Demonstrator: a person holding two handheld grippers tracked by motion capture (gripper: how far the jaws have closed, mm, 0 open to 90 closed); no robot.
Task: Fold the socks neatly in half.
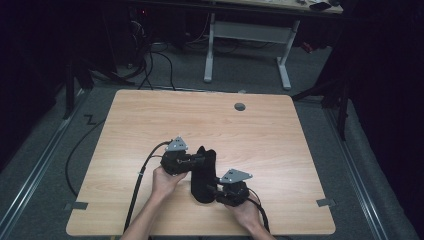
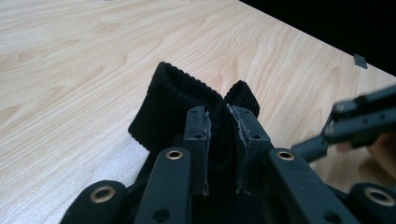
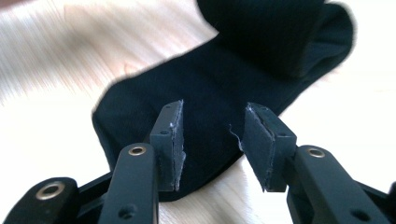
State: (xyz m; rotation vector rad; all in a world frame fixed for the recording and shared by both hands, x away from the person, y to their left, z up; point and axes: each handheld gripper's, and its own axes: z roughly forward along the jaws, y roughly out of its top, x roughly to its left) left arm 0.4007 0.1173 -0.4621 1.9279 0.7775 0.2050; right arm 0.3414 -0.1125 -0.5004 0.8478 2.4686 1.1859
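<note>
Nearest, the right gripper (image 3: 212,140) hovers with jaws apart over the toe end of the black sock (image 1: 203,175), gripping nothing. Farther along, the left gripper (image 2: 223,140) pinches the sock's ribbed cuff above the wooden table (image 1: 260,130).

In the high view the black sock (image 1: 204,175) lay as one dark shape on the wooden table (image 1: 150,115); its folds and knit could not be made out, and the left gripper (image 1: 199,159) and right gripper (image 1: 212,190) merged with it at their tips. The person's forearms were cut off by the bottom edge. In the left gripper view the sock's (image 2: 187,100) lower part was hidden behind the gripper's own linkage, and the right gripper (image 2: 355,123) at the right edge was blurred and cropped. In the right gripper view the table (image 3: 56,65) was smeared by blur, and the sock's (image 3: 224,88) far end was cut off at the top.
</note>
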